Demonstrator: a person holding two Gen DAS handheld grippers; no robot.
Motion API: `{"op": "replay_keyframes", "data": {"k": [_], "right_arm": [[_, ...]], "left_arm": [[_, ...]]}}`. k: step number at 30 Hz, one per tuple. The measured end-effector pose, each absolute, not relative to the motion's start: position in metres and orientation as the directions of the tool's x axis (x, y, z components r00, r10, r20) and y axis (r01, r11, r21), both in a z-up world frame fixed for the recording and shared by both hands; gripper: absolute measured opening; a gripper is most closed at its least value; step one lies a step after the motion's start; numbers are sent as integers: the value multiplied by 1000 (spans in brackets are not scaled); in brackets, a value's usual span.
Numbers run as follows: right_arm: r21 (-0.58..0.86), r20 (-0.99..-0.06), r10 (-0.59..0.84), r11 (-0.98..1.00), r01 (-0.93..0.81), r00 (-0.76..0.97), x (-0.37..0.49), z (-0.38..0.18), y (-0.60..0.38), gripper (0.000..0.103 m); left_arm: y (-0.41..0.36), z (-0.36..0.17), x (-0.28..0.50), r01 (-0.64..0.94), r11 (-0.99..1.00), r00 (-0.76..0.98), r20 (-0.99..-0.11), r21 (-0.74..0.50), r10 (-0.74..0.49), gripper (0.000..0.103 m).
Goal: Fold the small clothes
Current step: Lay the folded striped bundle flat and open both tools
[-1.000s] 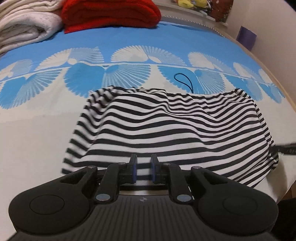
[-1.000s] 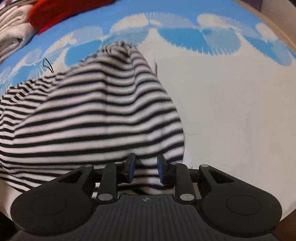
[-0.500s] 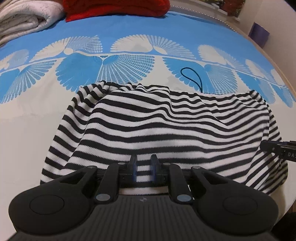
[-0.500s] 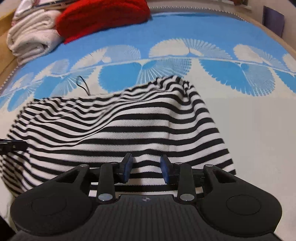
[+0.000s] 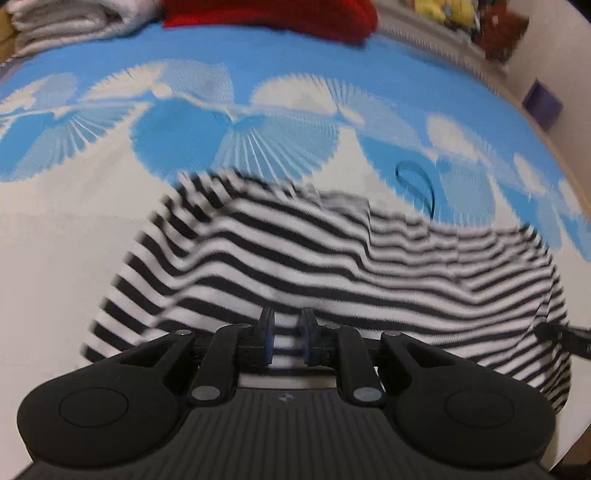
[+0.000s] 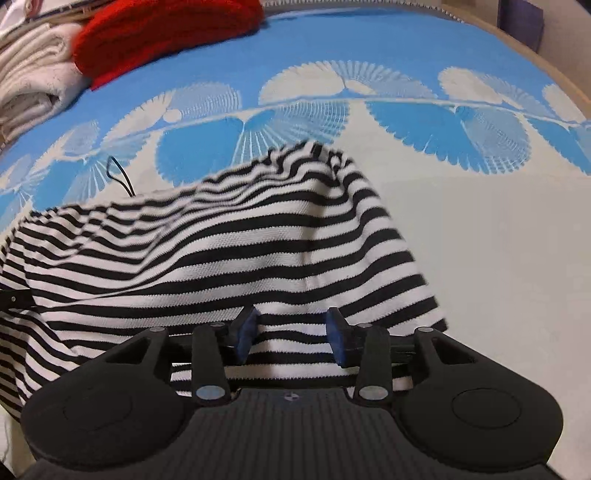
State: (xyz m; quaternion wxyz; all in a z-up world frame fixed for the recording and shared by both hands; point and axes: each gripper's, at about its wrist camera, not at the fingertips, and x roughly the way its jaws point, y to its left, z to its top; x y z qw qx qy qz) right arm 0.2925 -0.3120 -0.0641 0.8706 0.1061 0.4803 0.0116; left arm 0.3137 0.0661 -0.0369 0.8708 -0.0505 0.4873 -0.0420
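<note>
Black-and-white striped knit: logged the small garment [image 5: 332,266] on the near, pale part of the blue fan-print bedcover [image 5: 236,147], with its near hem raised off the cover and its far edge resting on it. Noted a tented ridge across the middle and slack sagging between the two claws.

Marked the left gripper [image 5: 287,339] as pressed nearly together, pinching the near hem, with stripes showing in the narrow slit between the pads. Marked the right gripper [image 6: 292,336] as spread wide, with cloth lying between and under the blue pads but not clamped. Spotted each claw's tip at the edge of the other view, so took both to be on the same hem and well apart.

Judged the step as carrying the near hem over toward the far edge, with the fold only begun. Wanted for a clean fold:
- right pads closed on both layers of the hem before any further lift
- both claws level, so the stripes ran parallel
- cloth pulled gently taut sideways to kill the sag
- hem laid down flush on the far edge, then let go

Flagged the blur in the left view, so could not vouch for how many layers were gripped there. Flagged a black cord loop [image 5: 417,184] just beyond the far edge as a snag risk. Saw a red knit [image 6: 166,33] and a white folded blanket [image 6: 33,74] well apart at the back.
</note>
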Motion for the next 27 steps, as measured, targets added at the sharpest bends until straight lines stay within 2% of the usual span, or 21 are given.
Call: {"op": "replay_keyframes", "data": {"k": [4,8,11,14,16,21,24,27], "right_arm": [[225,-794,145,972,63,591,274,-45,-325,43],[199,-814,110,975,96,571,259,-45,-348,44],[190,-850,97,973,130,517,252,-56,-364,46],[94,-914,39,988,118,404,245,-77,-367,49],[56,-921,11,993,103,390,239,-81,-367,52],[33,-874,-27,993,114,485,218,-58,-371,52],[-25,-797,-93,992,122,597,199,-28,-370,52],[-36,-699,-134,988,153,702,173,3,-372,61]], "left_arm": [[96,-17,299,-17,983,561,-816,-180,-140,16],[124,-7,280,-29,970,547,-816,-241,-186,16],[129,-22,276,-23,981,445,-881,-192,-162,16],[127,-51,277,-27,995,302,-950,-95,-82,16],[129,-49,275,-33,995,317,-945,-90,-75,16],[137,-12,247,-83,983,485,-868,-166,-106,22],[126,14,229,15,993,561,-821,-120,-108,25],[122,36,207,62,994,609,-786,-85,-105,28]]}}
